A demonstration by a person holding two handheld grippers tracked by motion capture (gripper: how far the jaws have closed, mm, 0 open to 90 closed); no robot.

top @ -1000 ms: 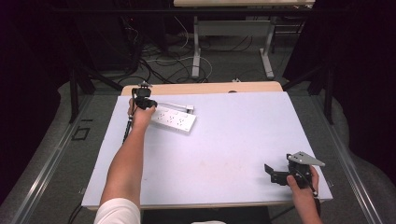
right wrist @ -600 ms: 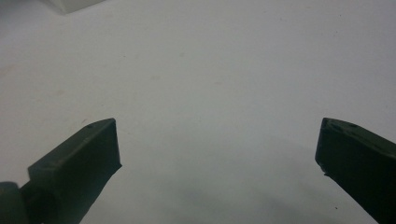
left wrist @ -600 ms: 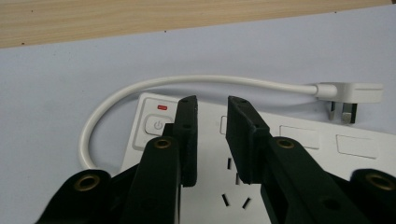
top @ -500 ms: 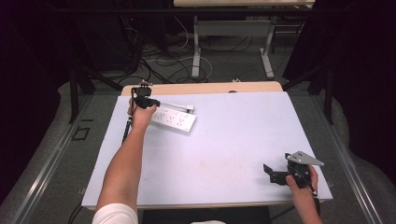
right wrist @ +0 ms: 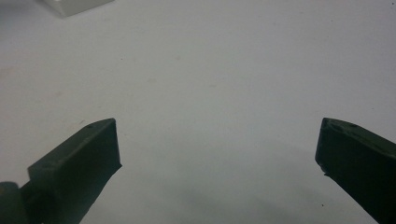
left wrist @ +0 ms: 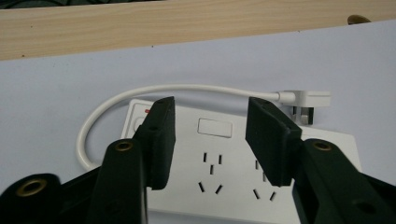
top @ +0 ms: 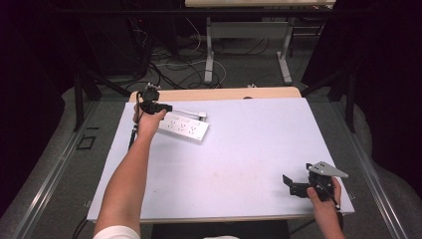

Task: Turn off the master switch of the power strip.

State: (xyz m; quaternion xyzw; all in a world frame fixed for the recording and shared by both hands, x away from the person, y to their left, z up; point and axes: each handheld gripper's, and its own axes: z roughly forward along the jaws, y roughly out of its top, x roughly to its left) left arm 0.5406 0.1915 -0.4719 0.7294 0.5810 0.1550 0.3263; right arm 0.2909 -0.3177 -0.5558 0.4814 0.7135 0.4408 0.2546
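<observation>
A white power strip (top: 185, 127) lies at the far left of the white table (top: 249, 149), with its short white cable (left wrist: 140, 93) looping round to a white plug (left wrist: 306, 100) beside it. My left gripper (top: 166, 107) hovers over the strip's left end; in the left gripper view it (left wrist: 210, 140) stands open, jaws straddling the strip's (left wrist: 224, 172) switch end with nothing gripped. My right gripper (top: 288, 182) rests near the table's front right corner, jaws wide apart (right wrist: 217, 154) above bare tabletop. A corner of the strip (right wrist: 74, 5) shows far off in the right gripper view.
A wooden edge (top: 219, 93) runs along the table's far side. Behind it the floor holds table legs (top: 209, 50) and loose cables (top: 169, 59). Dark curtains stand on both sides.
The left gripper has shifted slightly over the strip's left end. The right gripper has hardly moved.
</observation>
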